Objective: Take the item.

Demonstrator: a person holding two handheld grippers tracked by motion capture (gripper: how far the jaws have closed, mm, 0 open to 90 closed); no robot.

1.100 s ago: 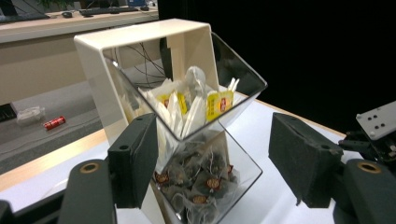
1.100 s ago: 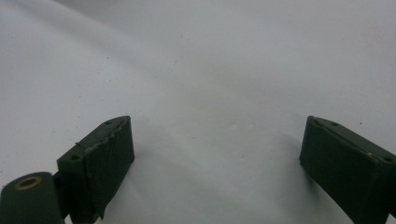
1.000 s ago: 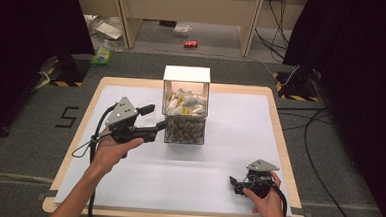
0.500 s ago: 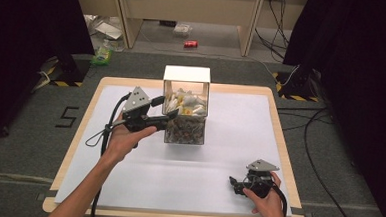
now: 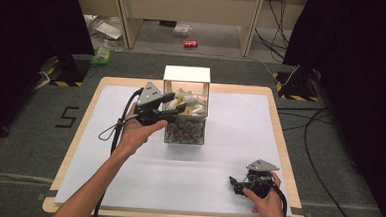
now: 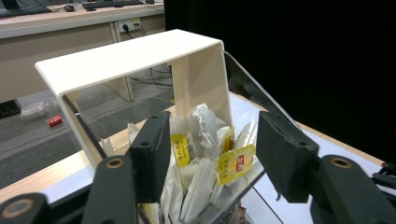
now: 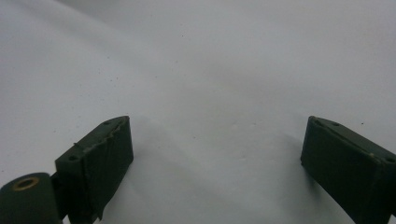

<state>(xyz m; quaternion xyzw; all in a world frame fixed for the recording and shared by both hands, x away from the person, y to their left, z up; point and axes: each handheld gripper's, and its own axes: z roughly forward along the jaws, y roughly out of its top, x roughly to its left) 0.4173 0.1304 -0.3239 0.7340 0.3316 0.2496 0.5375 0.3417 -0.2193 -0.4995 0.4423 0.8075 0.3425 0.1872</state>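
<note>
A clear box [image 5: 185, 130] under a white arched cover [image 5: 187, 73] stands at the middle of the table, its upper part packed with tea bags [image 5: 192, 103]. My left gripper [image 5: 178, 105] reaches in from the left at the box's top. In the left gripper view, white tea bags [image 6: 201, 135] with yellow tags [image 6: 236, 163] lie between the jaws of my left gripper [image 6: 212, 144]. Those jaws have just been closing and still stand apart around the bags. My right gripper [image 5: 234, 186] rests open on the white sheet [image 7: 210, 70] at the front right, with nothing between its fingers [image 7: 100, 158].
White paper [image 5: 177, 178] covers the wooden table [image 5: 279, 143]. The left gripper's cable [image 5: 115, 129] loops over the sheet's left part. Beyond the table, on the floor, lie a red can [image 5: 190, 44], a green packet [image 5: 102, 57] and cables [image 5: 310, 124].
My left gripper has travelled right, from beside the box to its open top, and its jaws have narrowed around the tea bags. The right gripper has stayed put.
</note>
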